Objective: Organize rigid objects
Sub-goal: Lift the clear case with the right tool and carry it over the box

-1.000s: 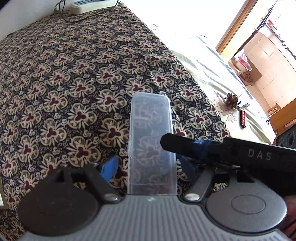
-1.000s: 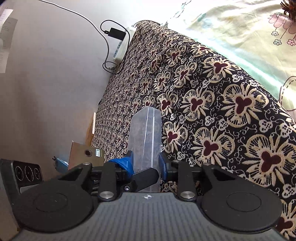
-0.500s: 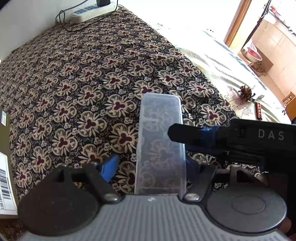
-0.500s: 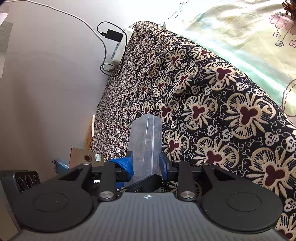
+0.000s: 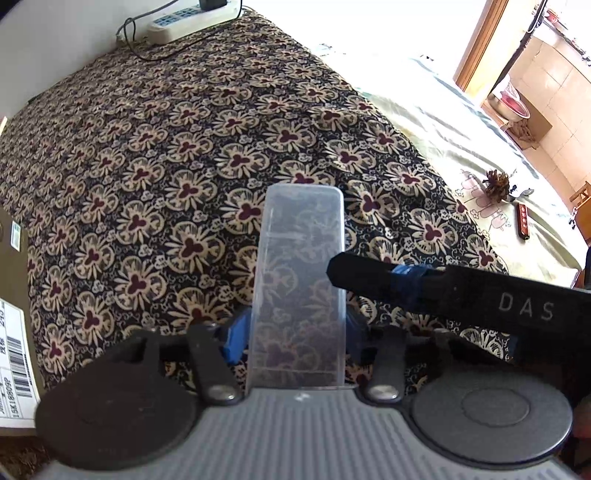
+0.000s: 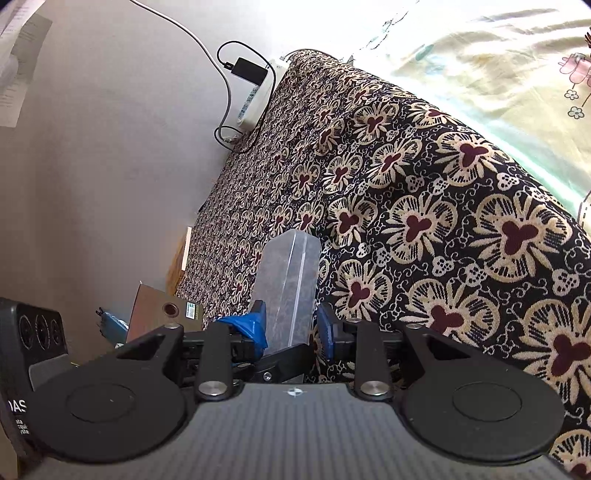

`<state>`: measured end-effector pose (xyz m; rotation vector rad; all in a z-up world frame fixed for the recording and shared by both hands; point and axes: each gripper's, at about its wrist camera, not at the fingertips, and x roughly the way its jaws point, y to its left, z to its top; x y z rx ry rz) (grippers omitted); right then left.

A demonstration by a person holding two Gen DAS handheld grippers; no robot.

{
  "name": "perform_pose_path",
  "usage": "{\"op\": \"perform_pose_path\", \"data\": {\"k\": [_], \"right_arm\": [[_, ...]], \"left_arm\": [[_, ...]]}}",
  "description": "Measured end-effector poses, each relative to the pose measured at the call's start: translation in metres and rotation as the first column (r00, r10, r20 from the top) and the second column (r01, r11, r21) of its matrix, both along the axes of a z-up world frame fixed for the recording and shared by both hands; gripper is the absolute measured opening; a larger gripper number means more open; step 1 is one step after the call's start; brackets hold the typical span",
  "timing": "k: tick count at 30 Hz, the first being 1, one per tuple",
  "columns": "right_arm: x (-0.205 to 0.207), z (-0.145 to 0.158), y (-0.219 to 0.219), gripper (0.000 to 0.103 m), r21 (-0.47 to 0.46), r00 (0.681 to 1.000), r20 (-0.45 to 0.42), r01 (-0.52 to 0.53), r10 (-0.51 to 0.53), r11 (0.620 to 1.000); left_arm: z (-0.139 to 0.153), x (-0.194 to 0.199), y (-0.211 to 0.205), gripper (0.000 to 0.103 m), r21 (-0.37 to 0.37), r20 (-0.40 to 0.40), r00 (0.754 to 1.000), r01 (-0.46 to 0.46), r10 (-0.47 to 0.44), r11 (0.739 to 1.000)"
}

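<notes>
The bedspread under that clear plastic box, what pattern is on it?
The bedspread is dark with cream flowers and maroon centres; the left wrist view shows it best.

Left tool [image 5: 297,332] clamps clear plastic box [image 5: 301,280] above floral bedcover [image 5: 166,166].

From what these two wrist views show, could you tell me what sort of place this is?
Most likely a bedroom in a home: a bed with a floral cover and a pale sheet, a power strip by the wall, and a doorway to a tiled room.
</notes>
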<state>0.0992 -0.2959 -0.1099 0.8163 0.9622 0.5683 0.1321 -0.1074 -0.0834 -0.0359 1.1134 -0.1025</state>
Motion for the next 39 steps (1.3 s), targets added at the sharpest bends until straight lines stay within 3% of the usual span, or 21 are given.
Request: {"op": "perform_pose_path", "data": {"k": [7,11,21,26,36,39], "right_arm": [[0.004,0.001,0.004,0.014,0.006,1.000,-0.017,-0.025,0.025,1.000],[0.010,0.000,0.011,0.015,0.021,0.997,-0.046,-0.056,0.057,0.998],[0.020,0.001,0.026,0.018,0.063,0.990,-0.089,-0.103,0.108,0.993],[0.016,0.005,0.042,0.017,0.003,0.989,-0.056,-0.137,0.137,0.991],[0.009,0.001,0.037,0.016,0.020,0.984,-0.092,-0.149,0.150,0.989],[-0.001,0.005,0.038,0.017,-0.014,0.983,-0.072,-0.172,0.171,0.985]], "left_arm": [[0.002,-0.002,0.008,0.048,-0.053,0.002,1.000,-0.021,0.021,0.998],[0.002,-0.001,0.018,0.048,-0.125,0.001,0.999,-0.033,0.033,0.992],[0.000,-0.005,0.052,0.048,-0.331,0.014,0.998,-0.056,0.064,0.942],[0.002,-0.009,0.042,0.048,-0.294,0.034,0.998,-0.038,0.050,0.955],[0.002,-0.017,0.032,0.048,-0.262,0.039,0.997,-0.048,0.061,0.964],[0.002,-0.022,0.030,0.048,-0.264,0.035,0.997,-0.051,0.063,0.963]]}}
